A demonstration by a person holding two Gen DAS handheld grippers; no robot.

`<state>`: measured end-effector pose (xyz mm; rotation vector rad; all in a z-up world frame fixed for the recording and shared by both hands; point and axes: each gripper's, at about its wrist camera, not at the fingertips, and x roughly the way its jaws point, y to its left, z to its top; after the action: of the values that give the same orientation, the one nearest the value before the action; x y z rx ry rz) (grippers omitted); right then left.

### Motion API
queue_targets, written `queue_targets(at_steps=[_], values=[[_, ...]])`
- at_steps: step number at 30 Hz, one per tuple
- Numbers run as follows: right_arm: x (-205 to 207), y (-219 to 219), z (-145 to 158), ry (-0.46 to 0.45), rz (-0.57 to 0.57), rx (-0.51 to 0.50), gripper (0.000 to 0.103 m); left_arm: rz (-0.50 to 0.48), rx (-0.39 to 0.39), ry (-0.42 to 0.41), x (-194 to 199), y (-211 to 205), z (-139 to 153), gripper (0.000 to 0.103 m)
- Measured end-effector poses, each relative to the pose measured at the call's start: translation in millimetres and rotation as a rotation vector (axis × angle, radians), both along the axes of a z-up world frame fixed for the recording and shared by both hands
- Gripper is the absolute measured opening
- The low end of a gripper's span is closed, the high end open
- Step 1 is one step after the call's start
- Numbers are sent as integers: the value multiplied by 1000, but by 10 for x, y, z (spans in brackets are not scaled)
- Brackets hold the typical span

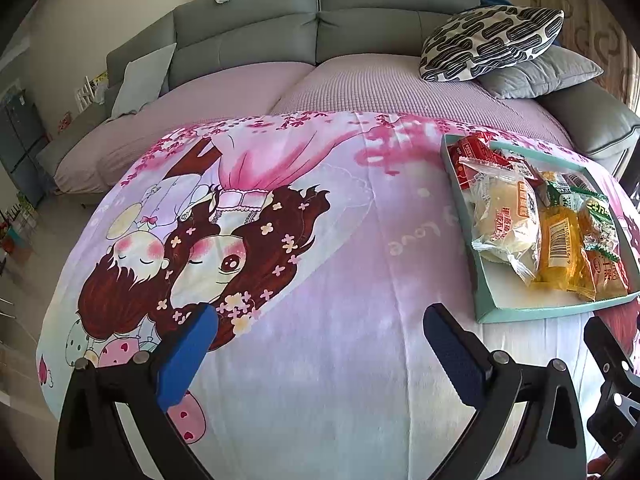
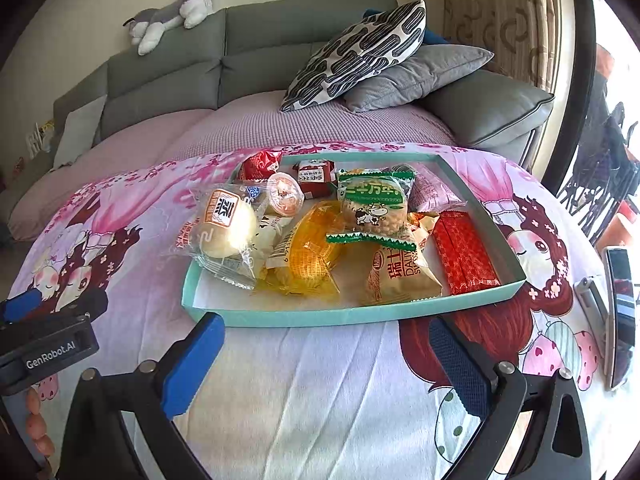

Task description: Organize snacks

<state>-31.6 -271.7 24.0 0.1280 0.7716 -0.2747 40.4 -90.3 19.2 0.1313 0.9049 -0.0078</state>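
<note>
Looking through the left wrist view, the left hand-held gripper hangs wide open and empty above the cartoon-print cloth on the tabletop. The teal tray of snacks sits off to its right, long axis running away toward the sofa.

Through the right wrist view, the right hand-held gripper gapes empty just before the tray's near rim. All snacks lie inside, though the bun packet overhangs the left rim. That fits sorting under way or finished alike. A red stick pack lies lengthwise along the right wall.
</note>
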Motion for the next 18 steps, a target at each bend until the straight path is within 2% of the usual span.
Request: queue_targets(at_steps=[18], values=[[25,-20,-41,16,-1,-9,103,-4,3,10,37,5,-34,102]])
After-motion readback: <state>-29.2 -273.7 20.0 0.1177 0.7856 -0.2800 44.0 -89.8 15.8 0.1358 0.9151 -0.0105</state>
